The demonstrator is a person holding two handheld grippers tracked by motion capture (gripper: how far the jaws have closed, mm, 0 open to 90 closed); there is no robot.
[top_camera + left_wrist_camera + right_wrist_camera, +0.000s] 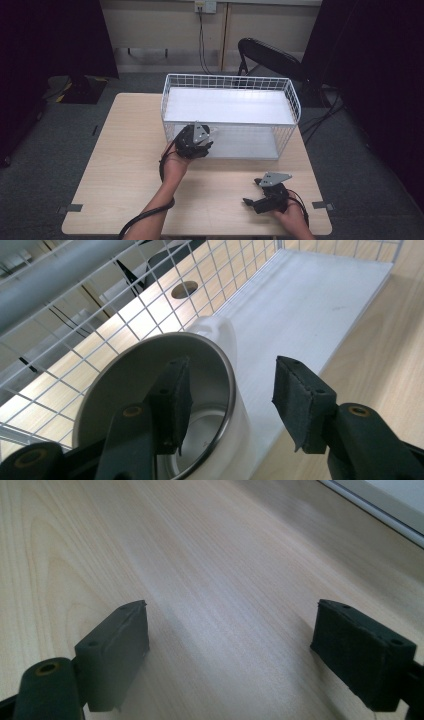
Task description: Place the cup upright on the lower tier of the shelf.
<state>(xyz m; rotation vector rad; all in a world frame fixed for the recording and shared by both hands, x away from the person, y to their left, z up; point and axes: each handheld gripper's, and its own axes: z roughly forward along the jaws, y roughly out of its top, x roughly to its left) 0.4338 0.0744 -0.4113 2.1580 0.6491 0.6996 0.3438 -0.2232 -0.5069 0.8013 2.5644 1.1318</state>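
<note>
The left gripper (227, 405), jaws apart astride the rim of the white mug (220, 340), holds it loosely on the lower shelf at the wire rack's (295, 100) left end, while the right gripper (230, 655) rests wide open on the near-right table (125, 165).

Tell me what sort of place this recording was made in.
Probably a lab or studio set up for recording, not a home. A plain wooden table stands on grey carpet, dark curtains hang at both sides, and tape marks sit at the table's corners. A white wire shelf rack holds a mug.
</note>
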